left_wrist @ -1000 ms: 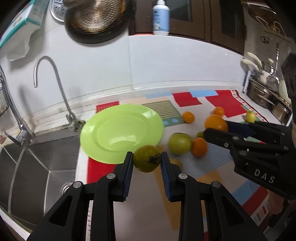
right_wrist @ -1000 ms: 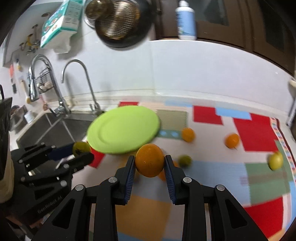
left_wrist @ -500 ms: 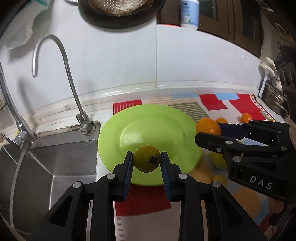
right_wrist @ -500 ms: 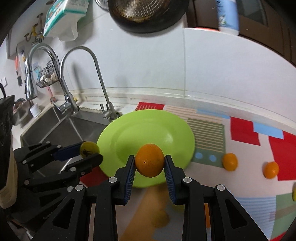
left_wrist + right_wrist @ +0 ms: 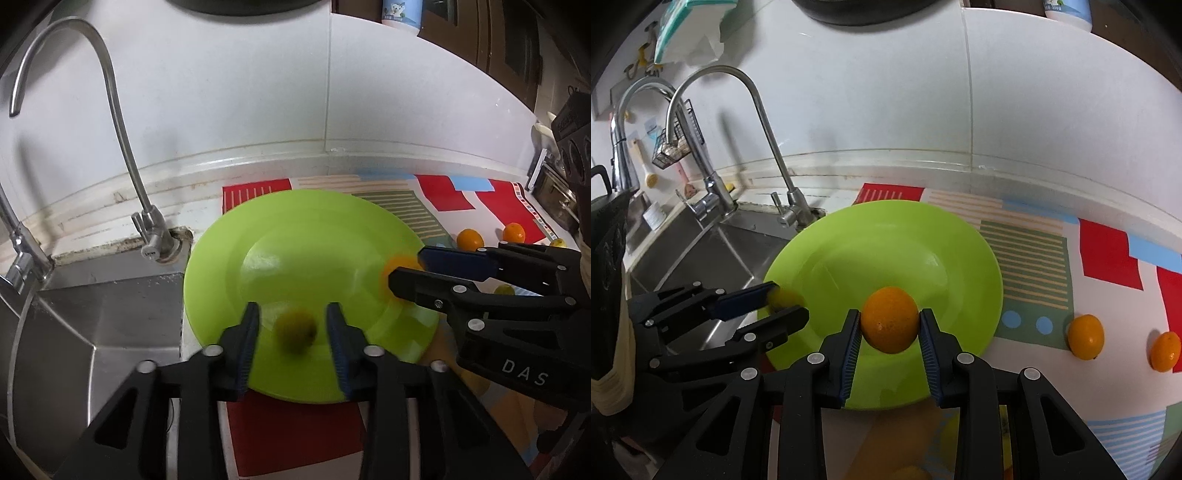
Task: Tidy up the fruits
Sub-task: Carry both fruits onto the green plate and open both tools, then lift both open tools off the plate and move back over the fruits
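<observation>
a: fruits?
b: right gripper clamps a round glossy orange, lower centre, over the green plate. left gripper fingers spread, a blurred yellow-green fruit loose between them, bottom centre, over the plate's near rim.
a: counts?
b: 1 plate, 2 grippers, 2 small oranges lying on the patterned mat at right, 2 faucets.

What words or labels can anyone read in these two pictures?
"DAS": white letters on the right black plastic tongs, seen from the left.
White bottle with blue bear label: print too small.
Teal-and-white packet: unreadable.
Silver tap base: engraving too blurred.
</observation>
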